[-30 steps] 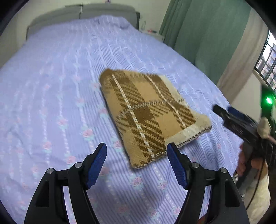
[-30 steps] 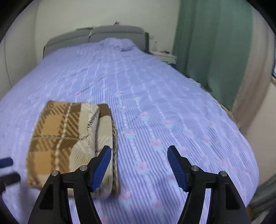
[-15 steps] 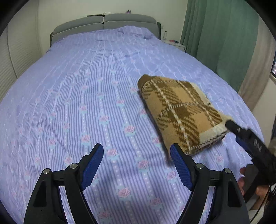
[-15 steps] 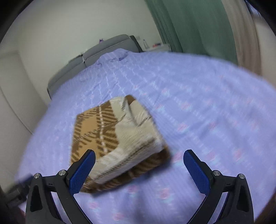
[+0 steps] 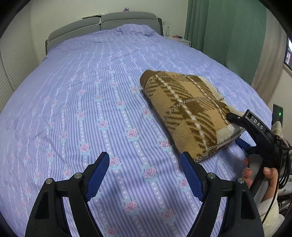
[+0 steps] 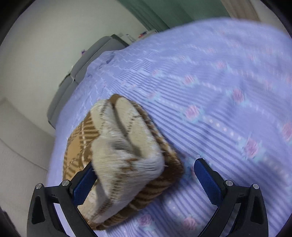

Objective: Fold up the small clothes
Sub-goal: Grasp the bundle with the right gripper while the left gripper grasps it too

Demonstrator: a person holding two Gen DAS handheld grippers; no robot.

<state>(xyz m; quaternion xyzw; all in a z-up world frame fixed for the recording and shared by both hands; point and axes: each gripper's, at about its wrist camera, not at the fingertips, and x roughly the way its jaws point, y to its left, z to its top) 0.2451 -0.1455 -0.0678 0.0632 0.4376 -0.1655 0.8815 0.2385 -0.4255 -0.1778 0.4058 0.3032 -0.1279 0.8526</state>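
A bed (image 5: 91,102) covered by a lilac striped sheet (image 6: 228,87) printed with pink roses is spread ahead of and beneath the jaws, and a grey padded headboard (image 5: 102,23) is set against a pale wall (image 5: 73,11) at its far end. Green curtains (image 5: 228,36) are hung ahead to the right of the jaws, with a beige curtain (image 5: 270,60) and a sliver of window (image 5: 288,56) beside them. A white nightstand (image 5: 179,40) is placed between headboard and curtains.
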